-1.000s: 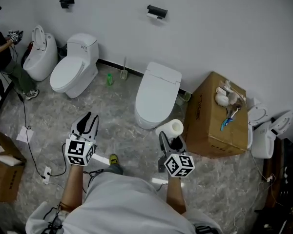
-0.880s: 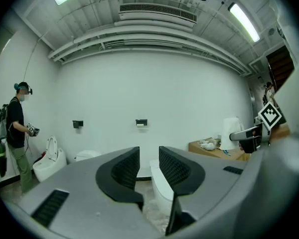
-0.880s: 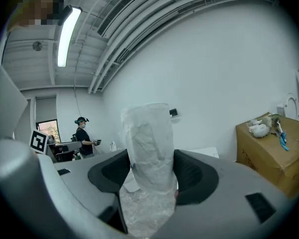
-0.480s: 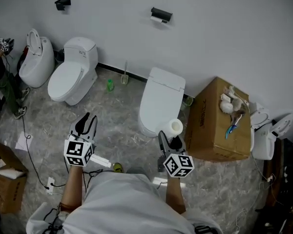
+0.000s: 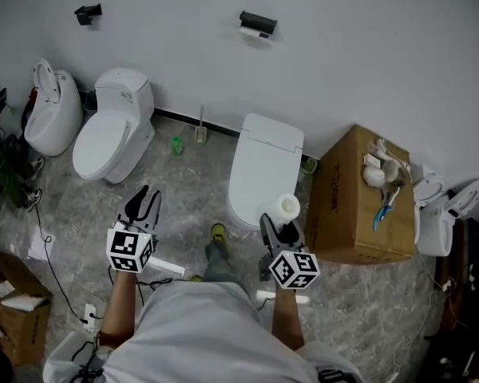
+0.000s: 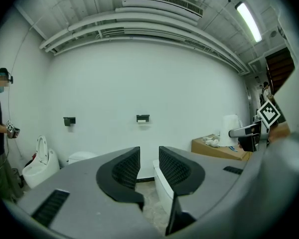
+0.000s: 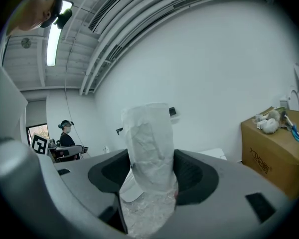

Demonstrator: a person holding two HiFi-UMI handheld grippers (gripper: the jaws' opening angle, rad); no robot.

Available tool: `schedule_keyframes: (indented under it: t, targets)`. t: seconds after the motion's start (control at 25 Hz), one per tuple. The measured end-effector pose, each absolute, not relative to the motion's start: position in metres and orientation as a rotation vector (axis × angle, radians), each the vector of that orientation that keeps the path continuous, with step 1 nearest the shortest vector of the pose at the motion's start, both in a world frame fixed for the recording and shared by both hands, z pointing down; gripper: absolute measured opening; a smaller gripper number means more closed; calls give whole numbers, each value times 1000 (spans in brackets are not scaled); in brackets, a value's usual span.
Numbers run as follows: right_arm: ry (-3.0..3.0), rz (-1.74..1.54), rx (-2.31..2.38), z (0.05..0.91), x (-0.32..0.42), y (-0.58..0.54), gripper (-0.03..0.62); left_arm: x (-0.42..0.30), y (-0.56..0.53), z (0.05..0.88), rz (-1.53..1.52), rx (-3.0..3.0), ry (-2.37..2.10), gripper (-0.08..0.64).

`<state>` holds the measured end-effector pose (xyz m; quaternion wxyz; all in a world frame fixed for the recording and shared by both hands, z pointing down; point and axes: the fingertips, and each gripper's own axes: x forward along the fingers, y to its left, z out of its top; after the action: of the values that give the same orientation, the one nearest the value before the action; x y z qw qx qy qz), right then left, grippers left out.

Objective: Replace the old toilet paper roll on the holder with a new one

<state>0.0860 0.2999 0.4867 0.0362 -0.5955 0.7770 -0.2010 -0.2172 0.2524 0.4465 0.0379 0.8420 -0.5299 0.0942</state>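
Between the right gripper's [image 7: 150, 176] fingers [image 7: 197, 177] stands the roll [image 7: 148, 146].

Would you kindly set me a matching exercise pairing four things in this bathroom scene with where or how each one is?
1. toilet paper roll
2. left gripper
3. paper holder
4. cardboard box

A. fixed high on the wall
B. on the floor beside the nearest toilet
C. empty, jaws apart
D. clamped in the right gripper

Pairs: 1-D, 2-C, 3-A, 4-B.
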Motion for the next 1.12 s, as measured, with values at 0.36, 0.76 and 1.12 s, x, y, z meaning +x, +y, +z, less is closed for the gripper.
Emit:
schedule_keyframes:
  t: [0.36, 0.76, 1.12]
  targets:
    - [2366, -608, -1828, 491, 94, 211, 279, -207, 166, 453, 305, 2591, -1611, 118]
    - [2362, -635, -1815, 492, 120, 83, 279, -183, 41, 448, 318, 2577, -1632, 118]
    - [2340, -668, -1794, 494, 162, -34, 279, -126, -76, 447, 395, 2609, -1571, 118]
